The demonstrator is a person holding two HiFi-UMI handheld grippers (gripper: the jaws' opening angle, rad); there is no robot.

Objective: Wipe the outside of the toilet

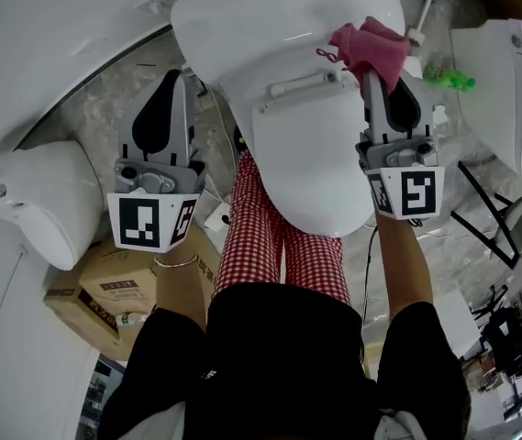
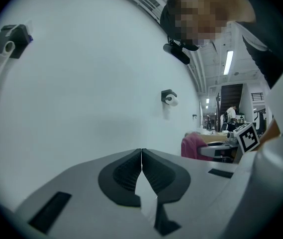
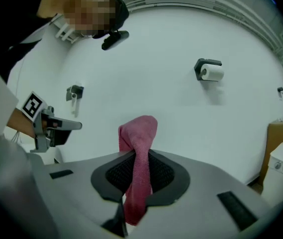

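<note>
Right hand-held gripper (image 1: 384,85) is clamped on a pink cloth (image 1: 369,46), which is bunched just ahead of the jaw tips over the far right edge of the toilet (image 1: 306,154) lid; contact cannot be told. The toilet's long axis runs far-to-near, roughly parallel to both grippers, with its body to the left of the right one. Left hand-held gripper (image 1: 173,90) is closed on nothing, apart from the toilet's left flank. The right is judged nearer for wiping
</note>
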